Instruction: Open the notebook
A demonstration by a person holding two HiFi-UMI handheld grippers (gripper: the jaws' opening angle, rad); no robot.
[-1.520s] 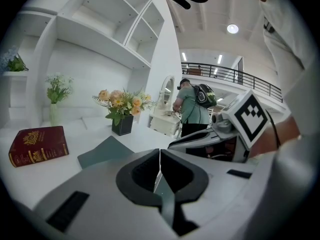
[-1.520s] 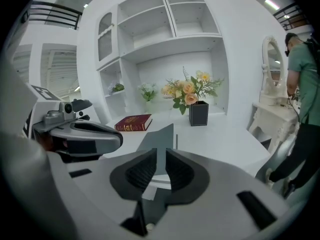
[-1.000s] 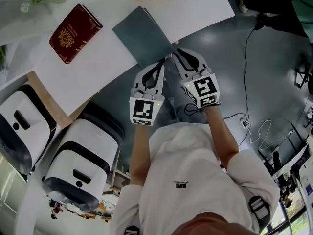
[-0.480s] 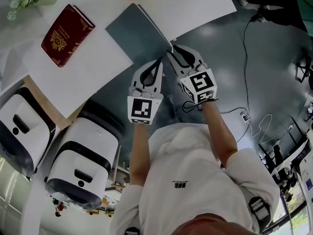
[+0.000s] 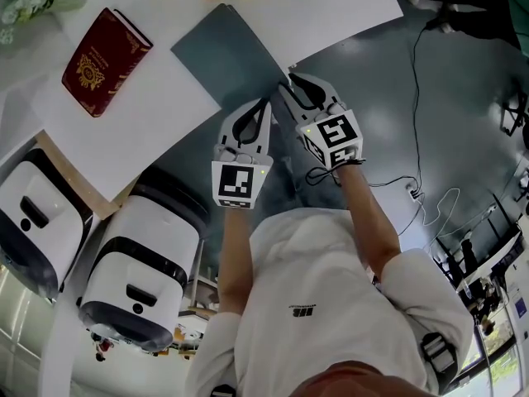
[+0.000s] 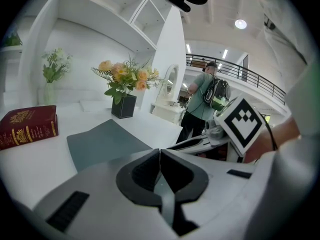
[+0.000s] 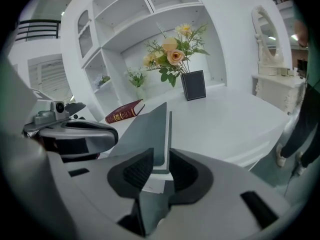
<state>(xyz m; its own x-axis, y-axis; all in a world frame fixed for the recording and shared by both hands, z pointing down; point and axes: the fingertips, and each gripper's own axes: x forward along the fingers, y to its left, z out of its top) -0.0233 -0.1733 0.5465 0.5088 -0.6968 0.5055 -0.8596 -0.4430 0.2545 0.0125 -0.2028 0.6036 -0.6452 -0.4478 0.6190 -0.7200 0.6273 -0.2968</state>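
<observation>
At the table's near edge: the grey notebook (image 5: 227, 52) lies on the white table (image 5: 157, 131), with one corner at the edge, toward the person.
Right gripper (image 7: 160, 166): jaws clamped on that corner of the notebook.
Left gripper (image 6: 159, 159): jaws pressed together on nothing, just beside the notebook's near edge.
Red book (image 5: 103, 56): well apart, toward the table's left edge.
Progress: the grasp is made and the cover looks barely parted, if at all. Lifting it and folding it over is yet to do.
</observation>
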